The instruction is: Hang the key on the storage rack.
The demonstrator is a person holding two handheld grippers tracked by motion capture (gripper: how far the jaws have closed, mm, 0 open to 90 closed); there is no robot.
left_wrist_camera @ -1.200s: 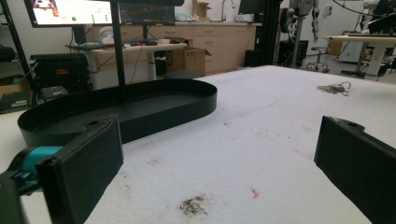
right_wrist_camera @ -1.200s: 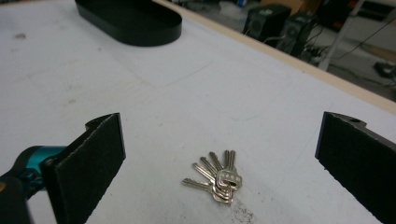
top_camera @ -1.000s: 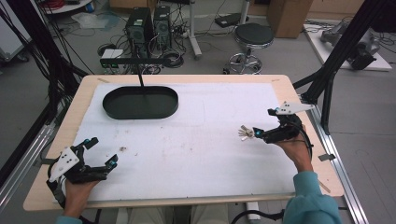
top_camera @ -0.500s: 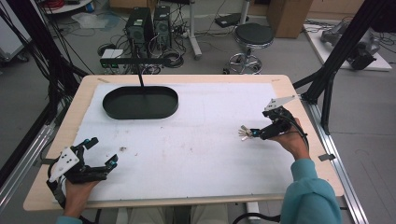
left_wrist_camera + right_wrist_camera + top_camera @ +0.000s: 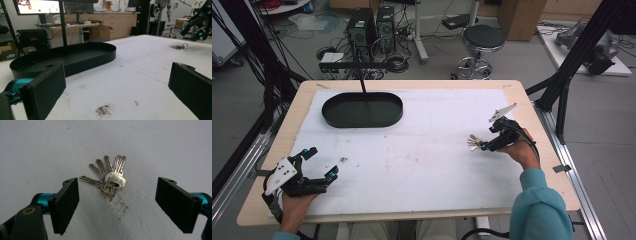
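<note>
White sheeting covers the wooden table, which stands in a workshop with computers, a stool and cabling on the floor beyond its far edge. Near the far left corner lies a black oval tray, with nothing in it as far as the high view and the left gripper view reveal. A bunch of keys lies flat on the sheeting towards the right edge, about midway between the near and far edges; the right gripper view shows the keys fanned out from their ring, beside a faint dark smudge. The right gripper is lowered over the bunch, its jaws having just been closing yet standing well apart, one on either side of the keys, with neither pad touching them. The left gripper rests near the near left corner, jaws spread wide and holding nothing. As a judgement, the work is at its outset: the grasp on the keys is being set up but not made, and lifting, carrying and putting them down, probably in the tray though that cannot be confirmed, all remain.
</note>
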